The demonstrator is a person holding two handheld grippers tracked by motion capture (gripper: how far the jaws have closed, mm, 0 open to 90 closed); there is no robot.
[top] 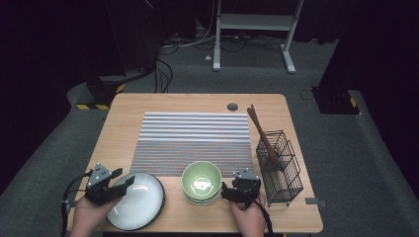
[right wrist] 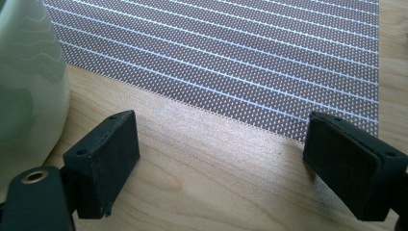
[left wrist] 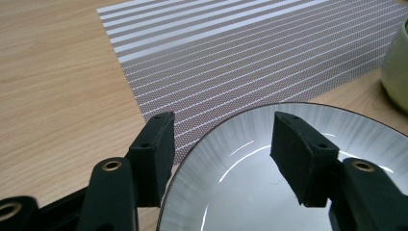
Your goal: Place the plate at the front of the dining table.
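Wide left fingers [left wrist: 159, 159] astride plate [left wrist: 269, 192] rim; right fingers [right wrist: 106, 163] wide, empty, beside green bowls [top: 201, 182].

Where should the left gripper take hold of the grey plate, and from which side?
Grip the plate at its raised rim on the left edge, coming in from the left, low and nearly level. The rim is thin and lifts off the table, so one jaw can go over it and one outside. The left gripper, open, already straddles it.

The wooden worktop [top: 123, 123] carries a striped mat [top: 195, 140]; nearer than it lie the plate [top: 138, 202], green bowls [top: 201, 182] and, to the right, a wire rack [top: 281, 170].
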